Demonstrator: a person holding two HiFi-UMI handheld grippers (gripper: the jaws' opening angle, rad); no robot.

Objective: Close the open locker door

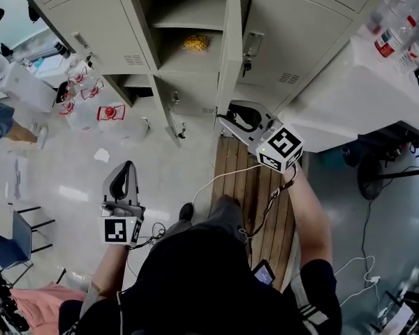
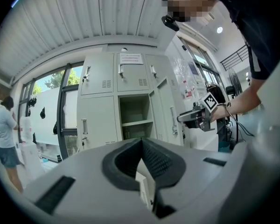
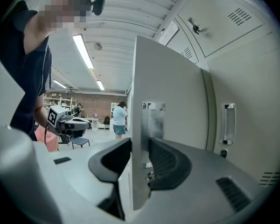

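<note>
The open locker door (image 1: 230, 47) stands out edge-on from the grey lockers, beside its open compartment (image 1: 188, 19) with a yellow thing (image 1: 195, 42) on the shelf. My right gripper (image 1: 227, 117) is at the door's lower edge. In the right gripper view the door (image 3: 172, 97) runs between the jaws of my right gripper (image 3: 140, 157), and both pads lie against it. My left gripper (image 1: 129, 165) hangs lower left, away from the lockers, with its jaws together and nothing in them. The left gripper view shows my left gripper (image 2: 141, 146) pointing at the open compartment (image 2: 135, 115).
A smaller lower locker door (image 1: 169, 110) also stands open. I stand on a wooden slatted platform (image 1: 248, 187). A white table (image 1: 363, 89) with bottles (image 1: 387, 40) is at the right. At the left are bagged items (image 1: 91, 103), a person (image 1: 0, 121) and a chair (image 1: 21, 236).
</note>
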